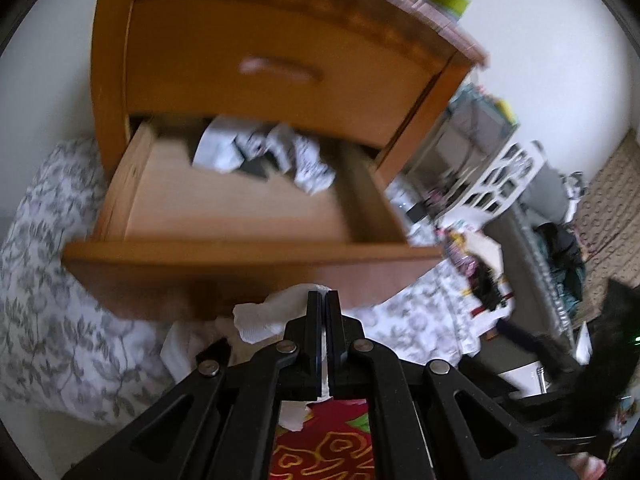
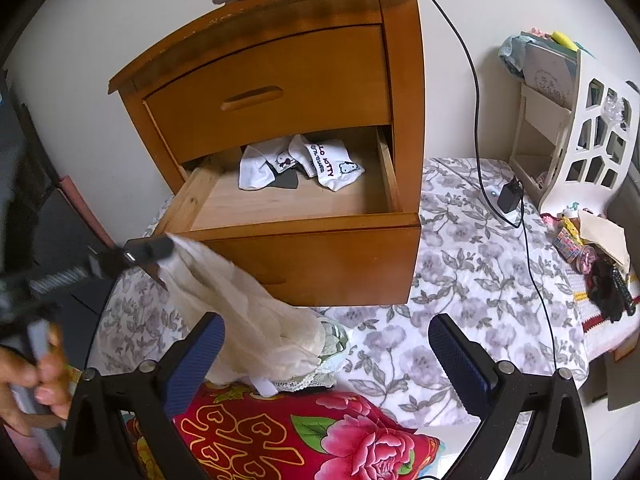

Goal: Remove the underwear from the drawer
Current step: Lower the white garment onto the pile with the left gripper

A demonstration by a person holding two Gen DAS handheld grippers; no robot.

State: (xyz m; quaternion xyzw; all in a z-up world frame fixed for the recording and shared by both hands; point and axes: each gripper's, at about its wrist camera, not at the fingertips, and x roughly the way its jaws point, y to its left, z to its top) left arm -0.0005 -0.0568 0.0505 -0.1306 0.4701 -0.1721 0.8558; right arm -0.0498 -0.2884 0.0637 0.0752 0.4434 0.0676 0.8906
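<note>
The wooden nightstand's lower drawer (image 2: 304, 224) stands pulled open. At its back lie white printed garments (image 2: 304, 164) and a dark piece. My left gripper (image 1: 324, 298) is shut on a pale cream piece of underwear (image 1: 264, 316), low in front of the drawer front (image 1: 248, 252). In the right wrist view the left gripper (image 2: 166, 248) comes in from the left, and the underwear (image 2: 248, 320) hangs from it down onto the pile below. My right gripper (image 2: 328, 356) hovers wide open in front of the nightstand, nothing between its fingers (image 2: 200, 356). The printed garments (image 1: 264, 152) look blurred in the left wrist view.
A red flowered cloth (image 2: 300, 432) lies just under both grippers on a grey-flowered bedsheet (image 2: 460, 248). A black cable and charger (image 2: 510, 196) run down right of the nightstand. A white cut-out shelf (image 2: 592, 140) stands at the right. A person's hand (image 2: 32, 380) shows at lower left.
</note>
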